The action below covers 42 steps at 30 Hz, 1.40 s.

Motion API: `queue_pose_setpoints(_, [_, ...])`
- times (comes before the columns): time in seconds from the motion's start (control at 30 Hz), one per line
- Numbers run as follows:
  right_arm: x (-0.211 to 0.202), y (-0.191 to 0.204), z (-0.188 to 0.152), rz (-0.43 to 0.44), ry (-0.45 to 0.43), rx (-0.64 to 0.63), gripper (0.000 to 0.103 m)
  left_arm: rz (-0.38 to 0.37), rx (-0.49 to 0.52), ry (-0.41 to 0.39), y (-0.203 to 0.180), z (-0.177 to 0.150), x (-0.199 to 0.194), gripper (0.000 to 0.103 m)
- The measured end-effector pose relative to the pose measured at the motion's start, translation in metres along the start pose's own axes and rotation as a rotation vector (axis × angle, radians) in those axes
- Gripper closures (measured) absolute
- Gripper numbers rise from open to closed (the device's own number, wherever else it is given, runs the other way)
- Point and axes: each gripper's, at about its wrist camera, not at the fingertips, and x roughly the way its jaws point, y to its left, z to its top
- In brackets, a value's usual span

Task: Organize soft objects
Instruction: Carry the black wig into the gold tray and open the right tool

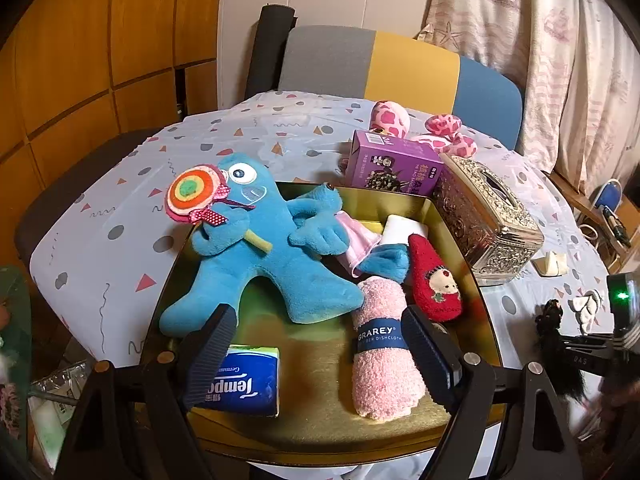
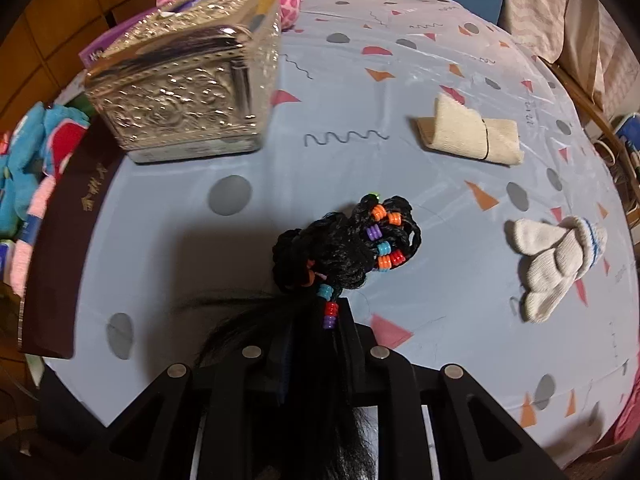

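A gold tray (image 1: pixel 320 424) holds a blue plush toy (image 1: pixel 260 256) with a felt lollipop, a rolled pink dishcloth (image 1: pixel 384 356), a red plush sock (image 1: pixel 436 284) and a blue tissue packet (image 1: pixel 244 384). My left gripper (image 1: pixel 320 360) hovers open over the tray's near end, its fingers on either side of bare tray floor, the right one beside the dishcloth. My right gripper (image 2: pixel 316 316) is shut on a black hairpiece with coloured beads (image 2: pixel 344 244), held just above the tablecloth to the right of the tray.
An ornate silver tissue box (image 2: pixel 188 80) stands right of the tray, a purple carton (image 1: pixel 392 164) and a pink spotted plush (image 1: pixel 390 118) behind it. A folded beige cloth (image 2: pixel 468 136) and a white sock (image 2: pixel 556 256) lie on the patterned tablecloth. A chair stands at the far side.
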Motion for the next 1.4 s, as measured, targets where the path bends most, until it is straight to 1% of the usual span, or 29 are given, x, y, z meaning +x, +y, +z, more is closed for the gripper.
queue_pose_setpoints(0.07, [-0.004,0.002,0.000,0.031,-0.016,0.019,0.089,0.000,-0.006,-0.001,0.003,0.000,-0.001,0.018])
queue_pose_setpoints(0.2, [-0.025,0.011,0.005,0.079,-0.086,0.029,0.089,0.008,-0.020,-0.002,0.009,0.000,-0.002,0.018])
queue_pose_setpoints(0.27, [-0.040,0.020,0.009,0.104,-0.133,0.003,0.090,0.014,-0.026,-0.006,0.013,-0.001,-0.002,0.018])
queue_pose_setpoints(0.33, [-0.053,0.029,0.013,0.112,-0.169,-0.020,0.090,0.021,-0.035,-0.005,0.017,-0.001,-0.002,0.018])
queue_pose_setpoints(0.43, [-0.072,0.043,0.020,0.179,-0.225,-0.044,0.090,0.033,-0.053,-0.008,0.025,-0.001,-0.003,0.018])
queue_pose_setpoints(0.53, [-0.087,0.072,0.027,0.230,-0.263,-0.093,0.090,0.051,-0.066,-0.013,0.033,0.001,-0.004,0.018])
queue_pose_setpoints(0.67, [-0.105,0.119,0.035,0.341,-0.292,-0.179,0.090,0.082,-0.100,-0.030,0.048,0.005,-0.008,0.018])
queue_pose_setpoints(0.73, [-0.107,0.144,0.040,0.394,-0.286,-0.218,0.090,0.096,-0.111,-0.037,0.054,0.006,-0.010,0.018])
queue_pose_setpoints(0.8, [-0.104,0.171,0.045,0.453,-0.262,-0.251,0.090,0.112,-0.125,-0.045,0.062,0.009,-0.012,0.018])
queue_pose_setpoints(0.93, [-0.089,0.226,0.046,0.534,-0.207,-0.321,0.090,0.141,-0.154,-0.060,0.076,0.011,-0.017,0.018])
queue_pose_setpoints(1.0, [-0.078,0.246,0.044,0.554,-0.176,-0.347,0.090,0.153,-0.165,-0.062,0.081,0.011,-0.018,0.018])
queue_pose_setpoints(1.07, [-0.057,0.269,0.042,0.539,-0.130,-0.389,0.089,0.164,-0.169,-0.061,0.084,0.012,-0.017,0.018])
queue_pose_setpoints(1.17, [-0.028,0.283,0.037,0.507,-0.058,-0.419,0.083,0.173,-0.173,-0.059,0.086,0.011,-0.017,0.018])
queue_pose_setpoints(1.23, [-0.014,0.284,0.034,0.516,-0.016,-0.401,0.078,0.174,-0.173,-0.064,0.084,0.012,-0.019,0.018])
queue_pose_setpoints(1.27, [-0.013,0.282,0.033,0.529,-0.011,-0.389,0.076,0.174,-0.170,-0.066,0.083,0.012,-0.019,0.018])
queue_pose_setpoints(1.33, [-0.015,0.274,0.032,0.569,-0.019,-0.353,0.062,0.171,-0.167,-0.066,0.081,0.011,-0.020,0.018])
queue_pose_setpoints(1.4, [-0.023,0.266,0.033,0.596,-0.045,-0.330,0.056,0.162,-0.166,-0.067,0.079,0.011,-0.020,0.018])
